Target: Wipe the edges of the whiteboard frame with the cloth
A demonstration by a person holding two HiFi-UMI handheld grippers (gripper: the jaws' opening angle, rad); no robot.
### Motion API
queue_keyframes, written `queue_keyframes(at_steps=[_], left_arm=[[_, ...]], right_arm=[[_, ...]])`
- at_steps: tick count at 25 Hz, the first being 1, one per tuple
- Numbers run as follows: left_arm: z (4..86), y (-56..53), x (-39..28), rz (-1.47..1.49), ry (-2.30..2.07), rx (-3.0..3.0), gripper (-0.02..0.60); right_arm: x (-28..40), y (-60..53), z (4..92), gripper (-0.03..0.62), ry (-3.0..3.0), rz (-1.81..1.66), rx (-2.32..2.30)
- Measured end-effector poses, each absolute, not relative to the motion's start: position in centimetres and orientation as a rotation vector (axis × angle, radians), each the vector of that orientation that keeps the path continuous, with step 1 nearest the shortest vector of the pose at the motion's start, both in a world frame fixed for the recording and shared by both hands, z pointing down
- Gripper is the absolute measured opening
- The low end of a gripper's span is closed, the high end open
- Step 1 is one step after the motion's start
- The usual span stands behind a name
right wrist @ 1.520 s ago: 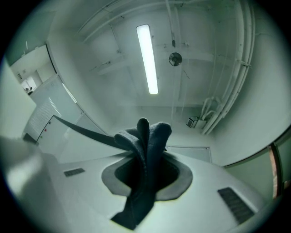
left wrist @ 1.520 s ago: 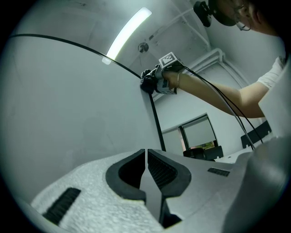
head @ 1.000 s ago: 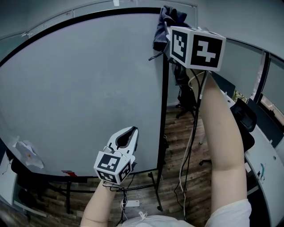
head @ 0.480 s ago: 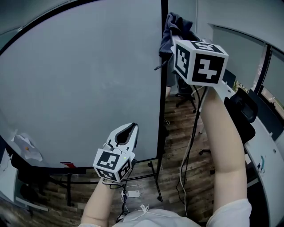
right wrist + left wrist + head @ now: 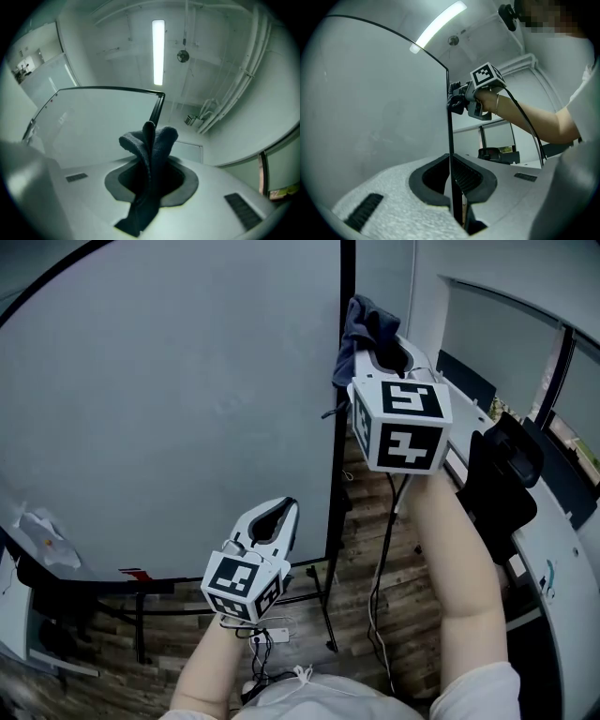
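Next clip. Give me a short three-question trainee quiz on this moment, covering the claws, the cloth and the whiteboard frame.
1. Multiple choice: what is the claw of the right gripper shut on? A a marker; B the cloth; C a cable.
2. True or false: the cloth is at the bottom edge of the whiteboard frame.
3. Fill in: in the head view, the gripper that is lower in the picture and carries no cloth is the ____ one.
Key: 1 B. 2 false, the cloth is at the frame's right upright edge. 3 left, the left gripper.
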State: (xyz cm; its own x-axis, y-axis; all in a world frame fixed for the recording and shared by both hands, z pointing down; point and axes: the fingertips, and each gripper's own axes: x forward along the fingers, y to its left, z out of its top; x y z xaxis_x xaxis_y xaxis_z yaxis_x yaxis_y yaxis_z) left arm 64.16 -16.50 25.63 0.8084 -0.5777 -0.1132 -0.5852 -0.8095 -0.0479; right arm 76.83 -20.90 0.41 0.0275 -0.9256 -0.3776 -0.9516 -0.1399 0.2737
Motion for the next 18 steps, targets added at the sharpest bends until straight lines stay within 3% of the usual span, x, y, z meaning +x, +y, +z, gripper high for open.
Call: queue_keyframes(at_steps=[18], left_arm=[[30.6, -15.3, 64.2, 0.115, 0.926, -3.003, 0.032]], right_arm=[[76.4, -20.9, 13.3, 0.066, 2.081, 0.641, -2.353]])
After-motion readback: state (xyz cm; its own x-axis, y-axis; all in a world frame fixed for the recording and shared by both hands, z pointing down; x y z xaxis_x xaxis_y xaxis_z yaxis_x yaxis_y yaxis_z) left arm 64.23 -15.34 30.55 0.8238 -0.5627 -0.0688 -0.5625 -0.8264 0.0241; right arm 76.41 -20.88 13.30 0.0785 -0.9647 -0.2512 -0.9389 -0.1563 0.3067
